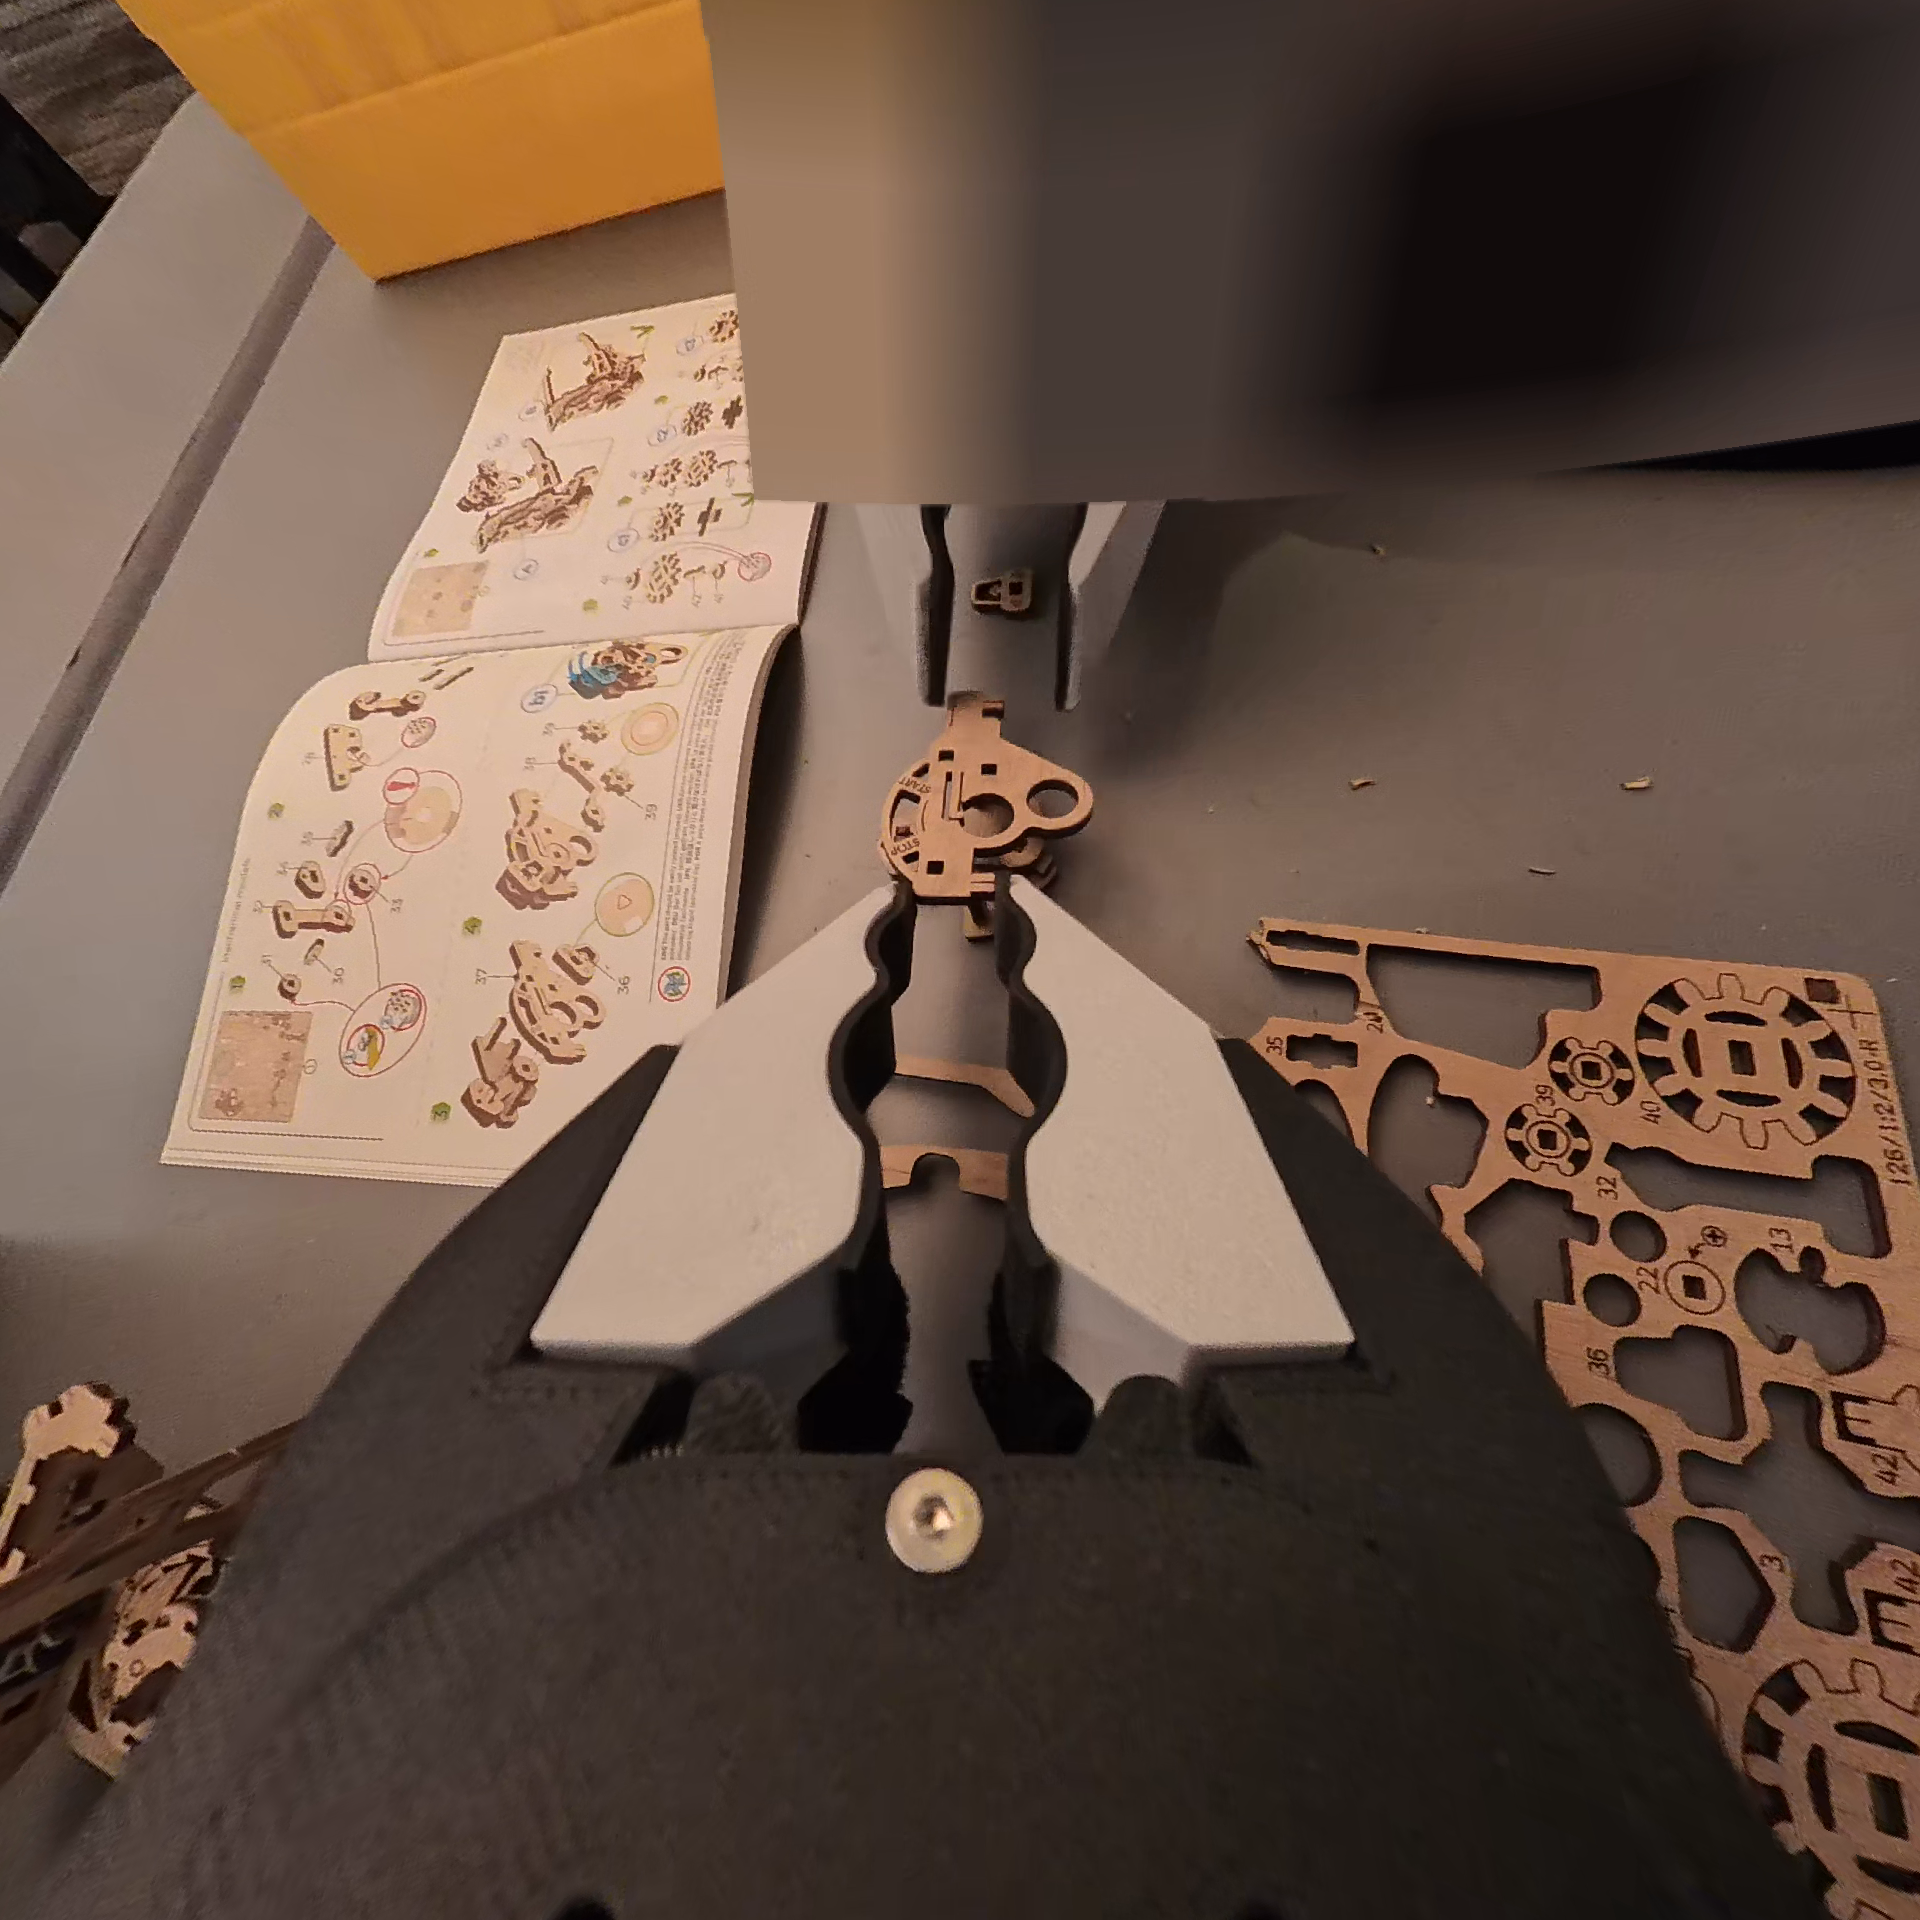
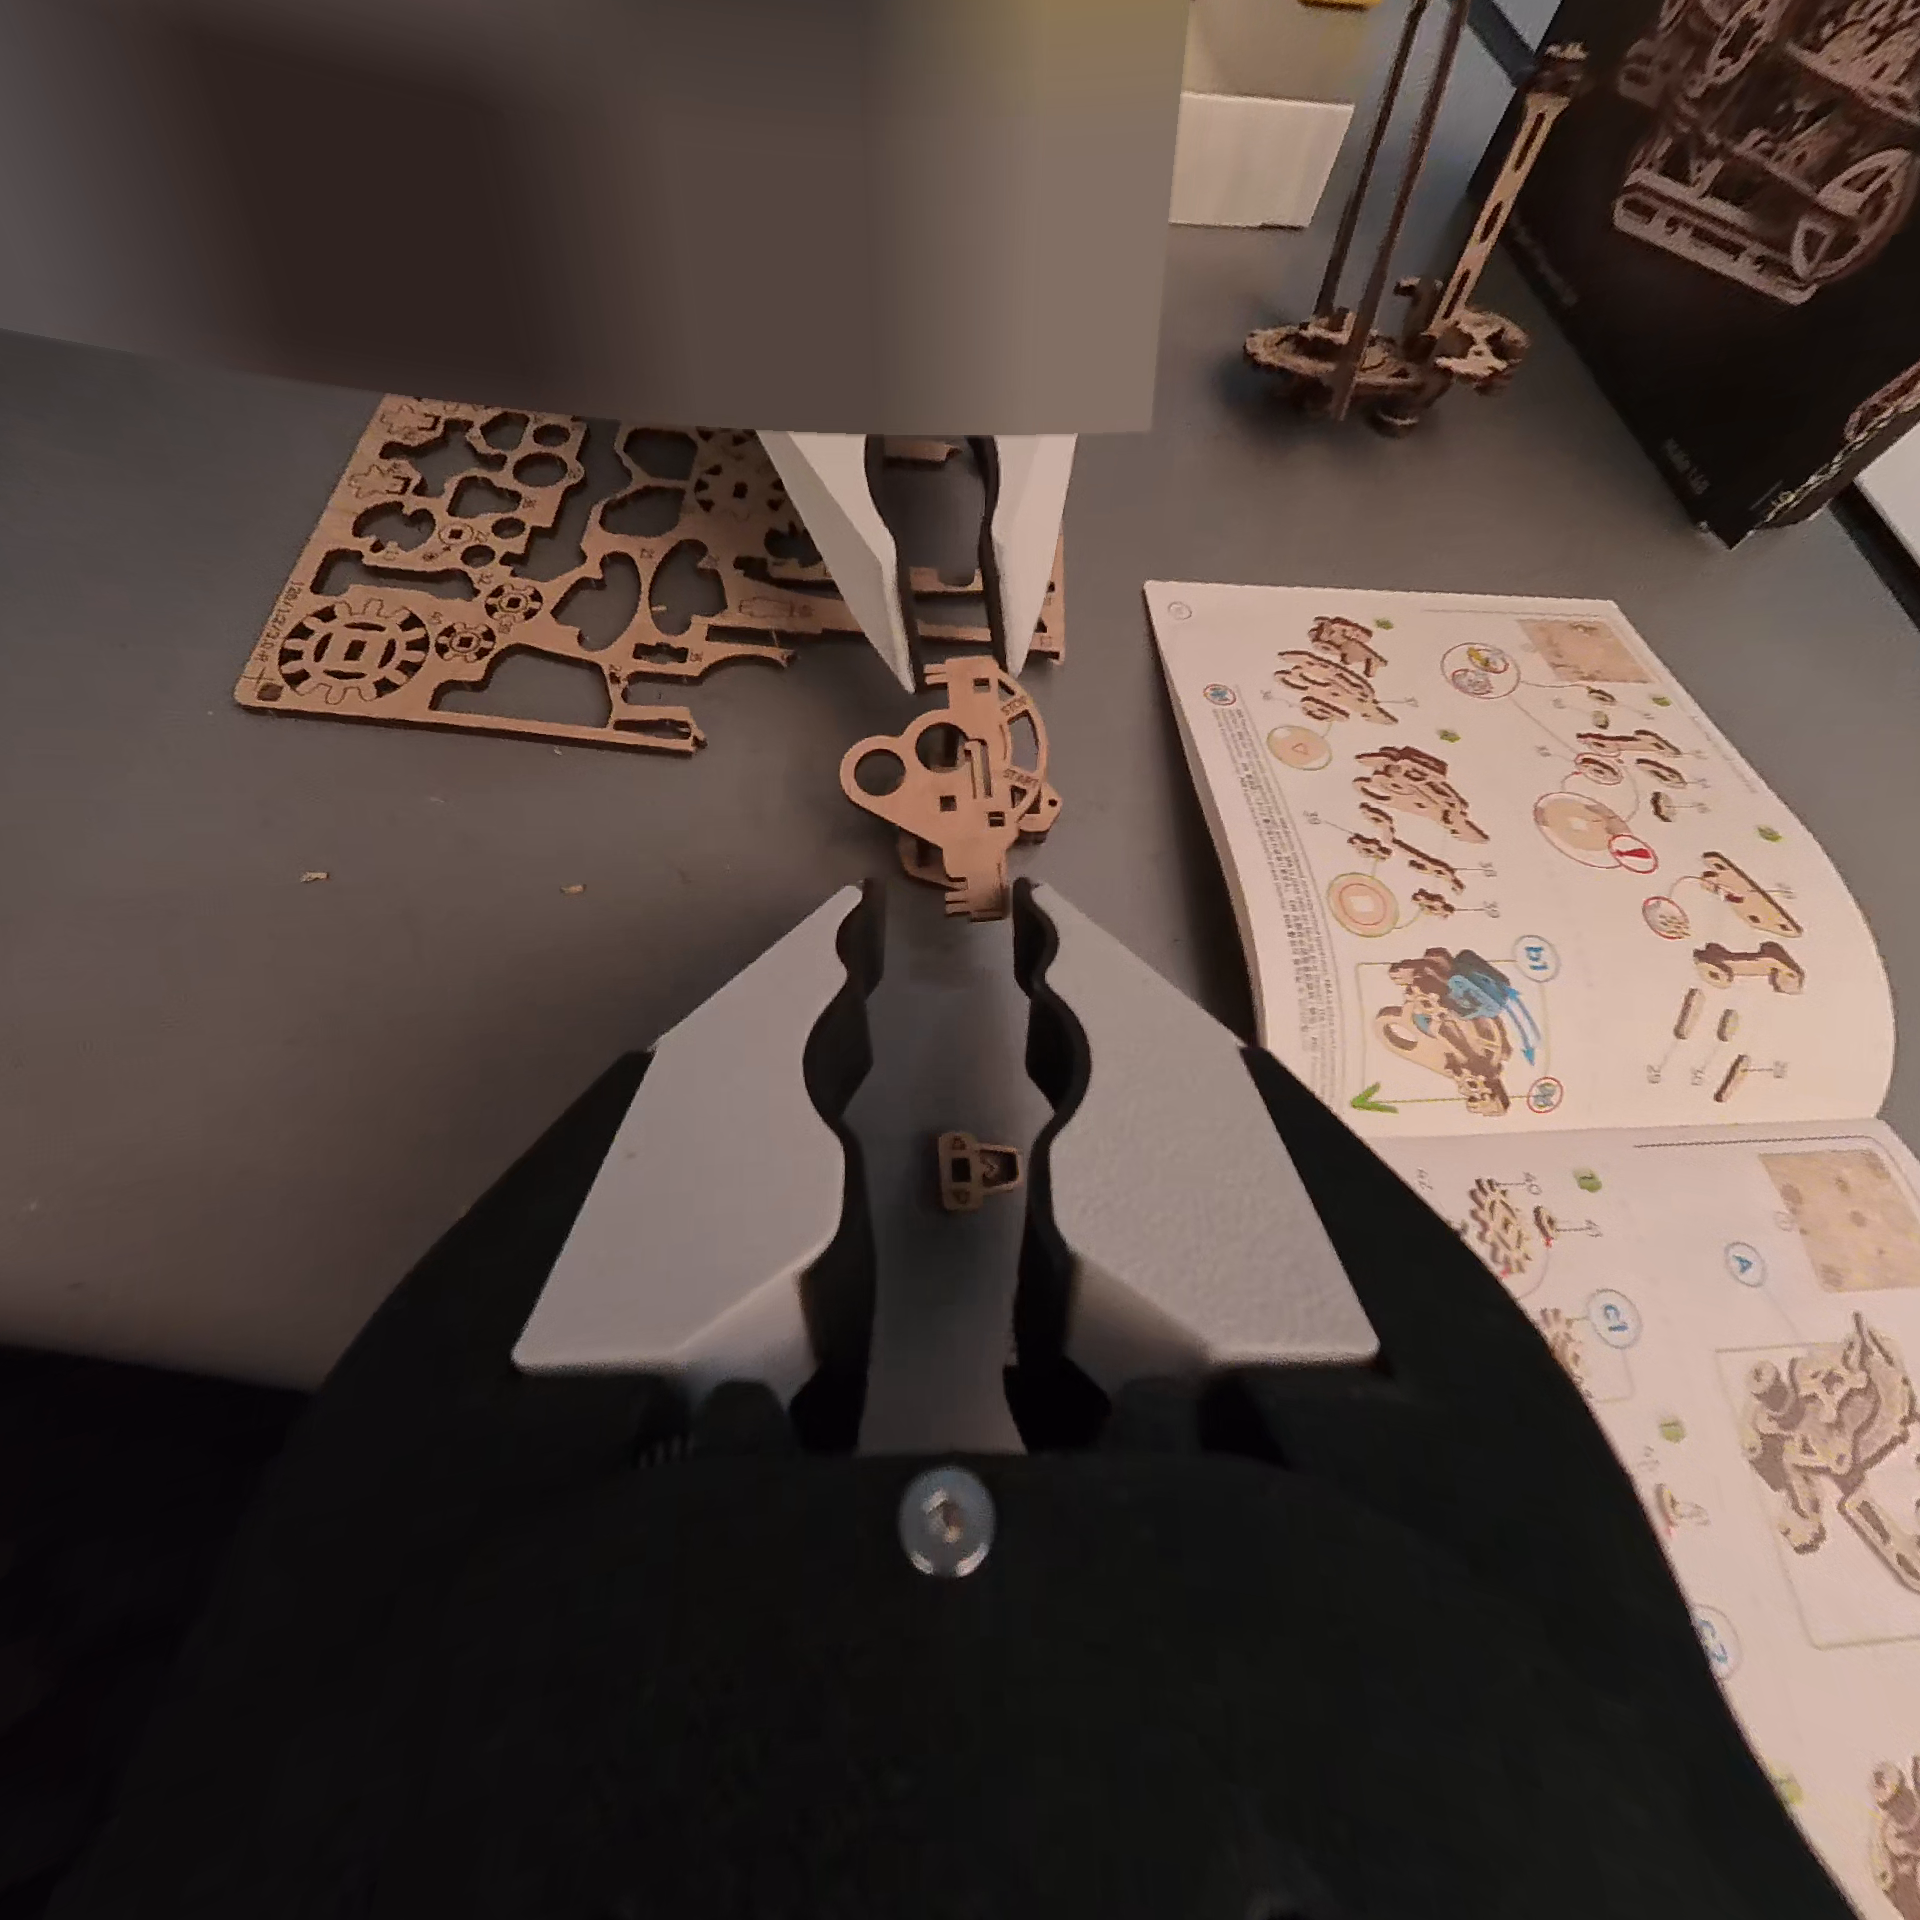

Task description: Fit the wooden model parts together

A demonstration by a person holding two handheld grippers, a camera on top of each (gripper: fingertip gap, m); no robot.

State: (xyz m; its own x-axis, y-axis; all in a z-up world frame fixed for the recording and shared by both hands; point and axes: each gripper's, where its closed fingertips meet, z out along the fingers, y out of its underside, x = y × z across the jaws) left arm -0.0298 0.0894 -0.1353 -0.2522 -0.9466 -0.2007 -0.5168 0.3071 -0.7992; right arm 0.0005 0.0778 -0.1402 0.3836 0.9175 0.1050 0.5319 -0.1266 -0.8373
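A flat wooden assembly [image 1: 971,821] with round holes and a curved rim sits over the grey table between my two grippers, which face each other. My left gripper [image 1: 958,896] is closed on its near end, jaws against its sides; it also shows far off in the right wrist view [image 2: 954,670]. The assembly [image 2: 935,800] points its narrow tab between the tips of my right gripper [image 2: 942,894], which is open and not touching it. A small loose wooden part [image 2: 979,1171] lies on the table between the right fingers, also seen in the left wrist view [image 1: 1003,592].
A punched-out wooden parts sheet [image 1: 1766,1236] lies beside the left gripper [image 2: 272,665]. An open instruction booklet [image 1: 468,935] lies on the other side [image 2: 1558,831]. A yellow box [image 1: 468,135], a built wooden model [image 1: 94,1558], a wooden stand model [image 2: 1382,343] and a dark box [image 2: 1766,260] ring the table. My hands' fingertips stand some 4 centimeters from each other.
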